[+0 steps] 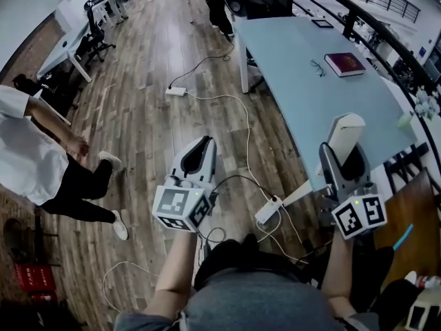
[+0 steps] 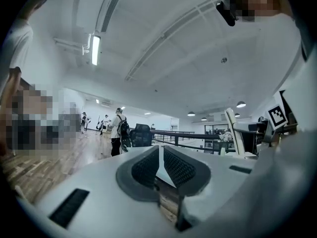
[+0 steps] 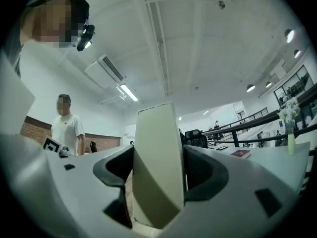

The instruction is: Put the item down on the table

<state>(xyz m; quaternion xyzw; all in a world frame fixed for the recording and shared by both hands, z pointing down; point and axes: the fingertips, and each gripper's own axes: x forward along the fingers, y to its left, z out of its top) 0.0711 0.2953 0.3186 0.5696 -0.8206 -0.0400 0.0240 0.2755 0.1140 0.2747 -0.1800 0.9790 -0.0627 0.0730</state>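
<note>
A red book (image 1: 344,63) lay flat, and there, just to its left, sat a pair of glasses (image 1: 318,67). Down on the wooden floor (image 1: 145,129), a white power strip (image 1: 176,91) trailed its white cable (image 1: 248,136) toward a second strip (image 1: 267,211). Over at the left edge stood a person in a white shirt and black trousers (image 1: 41,164). Office chairs (image 1: 93,33) waited further back, and a red crate (image 1: 33,278) sat in the lower corner.

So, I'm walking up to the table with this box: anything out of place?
A white cable trails loose over the floor beside the table, from one power strip to another near the feet: a trip risk. Nothing spilled or broken shows.
</note>
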